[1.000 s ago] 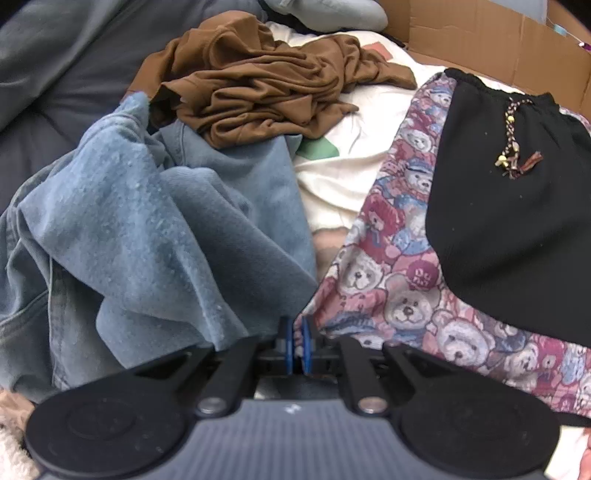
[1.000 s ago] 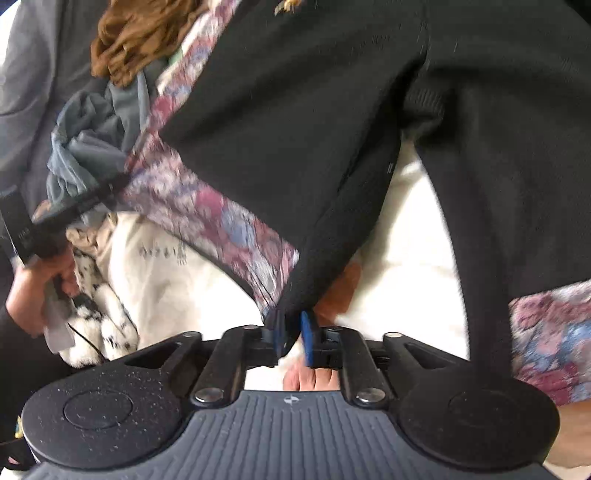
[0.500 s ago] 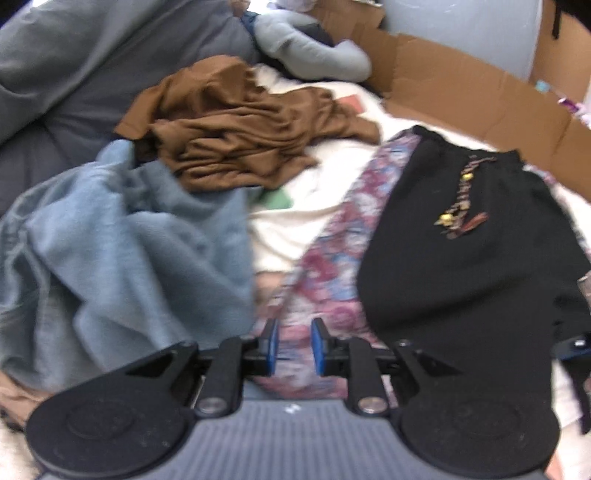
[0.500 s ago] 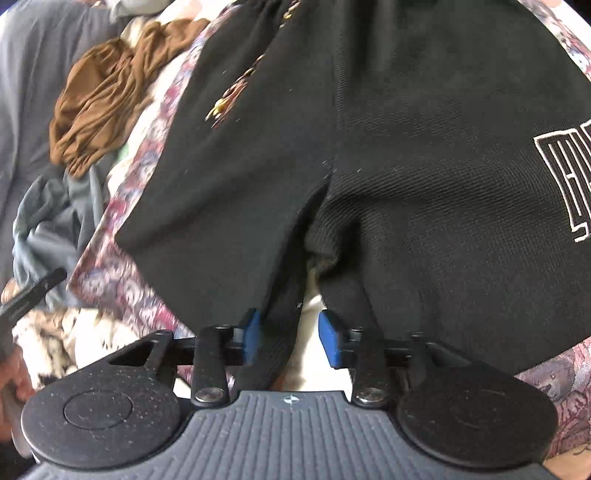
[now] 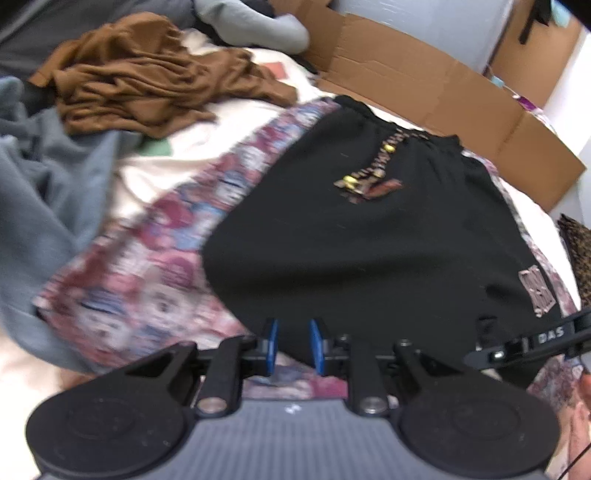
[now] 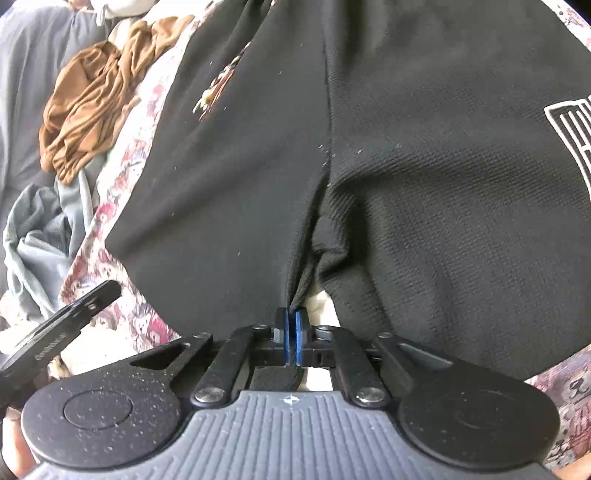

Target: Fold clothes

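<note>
Black shorts (image 5: pixel 369 240) (image 6: pixel 406 184) lie flat on a teddy-bear print cloth (image 5: pixel 147 288), waistband far, with a beaded drawstring (image 5: pixel 369 177). My left gripper (image 5: pixel 294 347) hovers at the shorts' near left hem. Its blue pads stand apart and press on nothing, with black fabric showing in the gap. My right gripper (image 6: pixel 291 339) is shut on the fold of the shorts where the two legs meet, and a strip of black cloth runs back between its fingers. One of its fingers (image 5: pixel 535 341) shows at the right of the left wrist view.
A crumpled brown garment (image 5: pixel 147 74) (image 6: pixel 92 110) and a blue-grey garment (image 5: pixel 44 184) (image 6: pixel 40 240) lie to the left. Flattened cardboard (image 5: pixel 424 85) borders the far side. A grey garment (image 5: pixel 258 22) sits at the back.
My left gripper went from shut to open and swung right, from the blue-grey garment to the shorts' hem. My right gripper opened around the fold between the legs, then shut on it.
</note>
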`<state>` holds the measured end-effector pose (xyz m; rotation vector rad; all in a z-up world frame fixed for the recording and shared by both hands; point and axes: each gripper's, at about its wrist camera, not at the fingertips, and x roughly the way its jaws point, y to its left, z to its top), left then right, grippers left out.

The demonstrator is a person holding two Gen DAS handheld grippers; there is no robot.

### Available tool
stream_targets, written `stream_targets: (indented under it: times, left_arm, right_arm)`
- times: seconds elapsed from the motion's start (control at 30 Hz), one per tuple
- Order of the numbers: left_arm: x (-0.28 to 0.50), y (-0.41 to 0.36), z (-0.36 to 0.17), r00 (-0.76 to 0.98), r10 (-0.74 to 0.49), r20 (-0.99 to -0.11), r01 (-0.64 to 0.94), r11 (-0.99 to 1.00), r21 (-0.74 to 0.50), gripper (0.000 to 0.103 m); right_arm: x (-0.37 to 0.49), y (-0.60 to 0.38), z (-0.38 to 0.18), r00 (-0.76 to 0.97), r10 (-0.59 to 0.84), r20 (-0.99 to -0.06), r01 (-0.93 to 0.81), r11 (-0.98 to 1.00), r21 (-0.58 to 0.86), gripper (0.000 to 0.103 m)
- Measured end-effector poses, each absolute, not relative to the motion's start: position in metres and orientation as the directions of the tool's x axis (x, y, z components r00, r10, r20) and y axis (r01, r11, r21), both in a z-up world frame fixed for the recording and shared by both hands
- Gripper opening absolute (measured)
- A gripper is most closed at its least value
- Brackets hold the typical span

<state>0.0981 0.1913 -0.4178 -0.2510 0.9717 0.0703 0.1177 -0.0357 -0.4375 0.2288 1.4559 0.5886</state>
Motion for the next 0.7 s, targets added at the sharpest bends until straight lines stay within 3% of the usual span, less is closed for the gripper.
stream_targets:
  times: [0.33, 0.7]
  left_arm:
    - [0.07, 0.182, -0.447, 0.462, -0.055, -0.885, -0.169, 0.974, -0.148, 0.018]
    - [0.076, 0.197, -0.41, 0.456, -0.054, -0.888, -0.134, 0.983, -0.128, 0.015]
  right_arm:
    - [0.11, -0.029, -0.438, -0.02, 0.472, -0.881, -0.284, 0.842, 0.458, 0.0]
    - [0.113, -0.022, -0.415, -0.082, 0.419, -0.904, -0.36, 0.834, 0.419, 0.005]
